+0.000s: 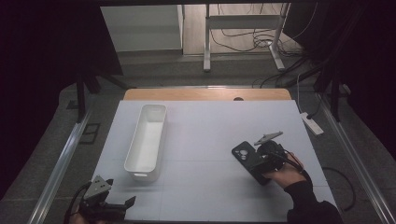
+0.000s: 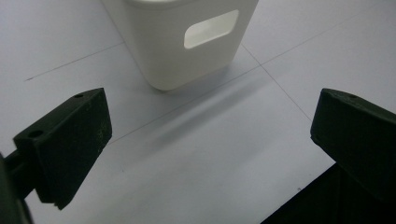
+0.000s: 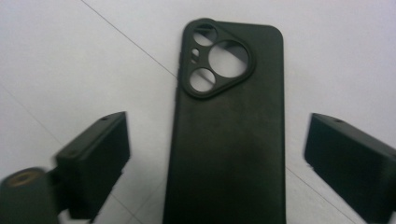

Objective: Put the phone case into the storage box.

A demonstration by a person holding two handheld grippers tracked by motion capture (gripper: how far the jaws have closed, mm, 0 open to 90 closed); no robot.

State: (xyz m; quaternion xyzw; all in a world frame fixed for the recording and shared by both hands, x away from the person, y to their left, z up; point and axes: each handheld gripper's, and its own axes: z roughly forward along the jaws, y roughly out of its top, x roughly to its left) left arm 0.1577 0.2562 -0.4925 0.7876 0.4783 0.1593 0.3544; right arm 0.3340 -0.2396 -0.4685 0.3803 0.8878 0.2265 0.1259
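Note:
A black phone case (image 3: 229, 135) lies flat on the white table, camera cut-outs at its far end; in the high view the case (image 1: 245, 156) sits right of centre. My right gripper (image 3: 217, 158) stands open over it, one jaw on each side with a gap to the case's edges. The right gripper (image 1: 261, 161) is held by a hand in a dark sleeve. A long white bin (image 1: 147, 140) stands left of centre. My left gripper (image 1: 119, 205) rests at the table's near left corner, open, with nothing between its jaws (image 2: 210, 154); the bin's end wall (image 2: 187, 42) with a handle slot is ahead of it.
The white mat (image 1: 205, 135) covers a wooden table whose far edge shows as a tan strip (image 1: 205, 94). A power strip (image 1: 312, 123) lies on the floor to the right. Metal stand legs (image 1: 243, 42) and cables sit beyond the table.

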